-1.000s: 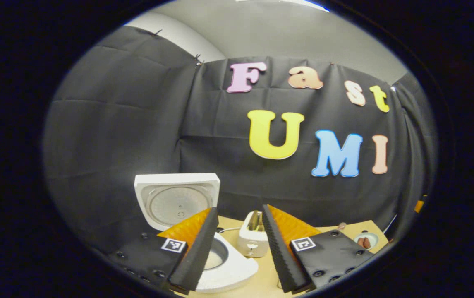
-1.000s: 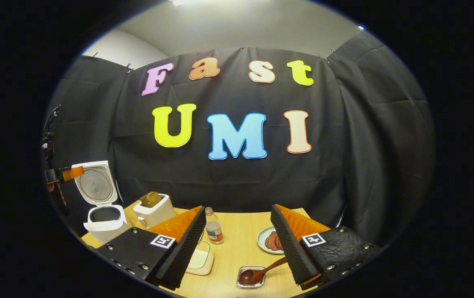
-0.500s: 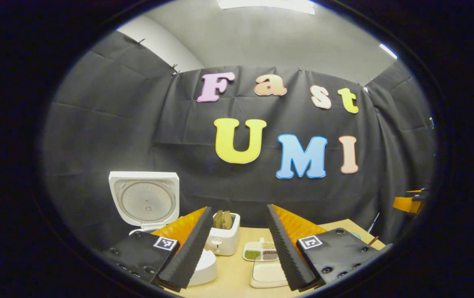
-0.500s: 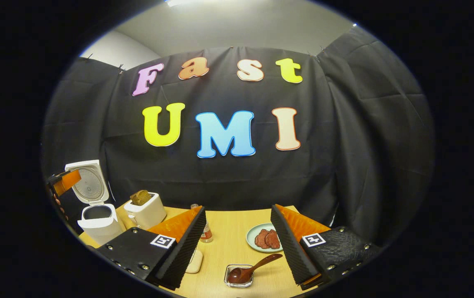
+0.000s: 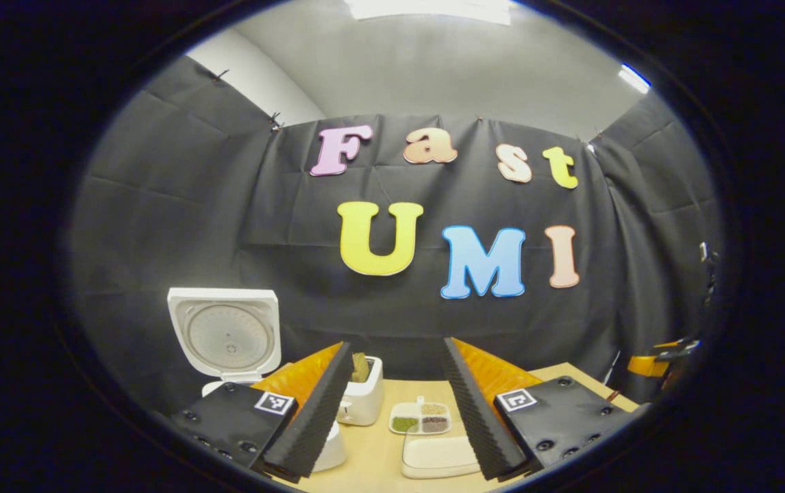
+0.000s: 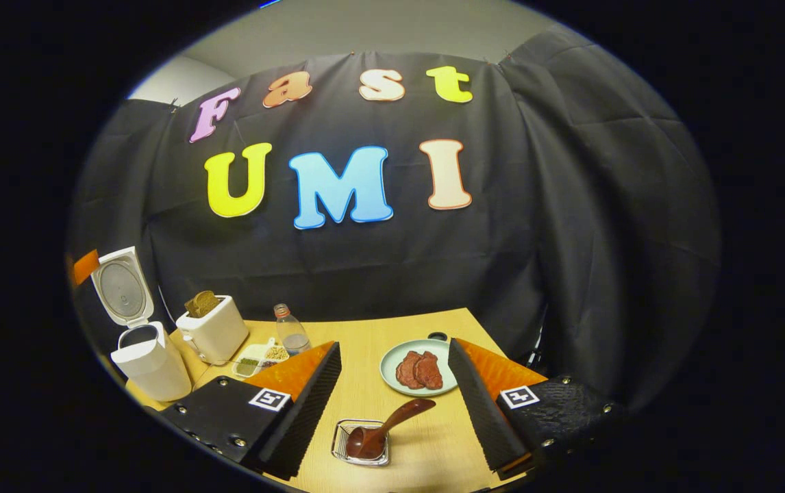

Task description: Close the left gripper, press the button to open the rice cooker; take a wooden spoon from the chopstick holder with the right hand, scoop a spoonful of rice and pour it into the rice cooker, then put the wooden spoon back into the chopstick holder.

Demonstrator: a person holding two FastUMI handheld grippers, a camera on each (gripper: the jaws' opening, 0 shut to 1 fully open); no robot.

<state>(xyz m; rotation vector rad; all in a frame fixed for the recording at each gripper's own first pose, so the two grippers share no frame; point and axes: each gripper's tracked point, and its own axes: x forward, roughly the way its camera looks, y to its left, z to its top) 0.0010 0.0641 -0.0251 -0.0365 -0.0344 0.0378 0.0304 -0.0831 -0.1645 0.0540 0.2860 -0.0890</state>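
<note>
Rice cooker [image 6: 139, 342] stands lid-up at frame's left | wooden spoon [image 6: 382, 428] lies in its holder [image 6: 359, 443], bottom centre | I keep right hand-held gripper [image 6: 392, 404] and left hand-held gripper [image 5: 392, 404] released | risk: a shallow approach tips the holder.

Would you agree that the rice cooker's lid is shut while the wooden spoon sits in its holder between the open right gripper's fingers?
Not quite: the rice cooker's lid stands open, as the right gripper view shows. The rest holds: the wooden spoon sits in its holder, framed between the open right gripper's fingers.
</note>
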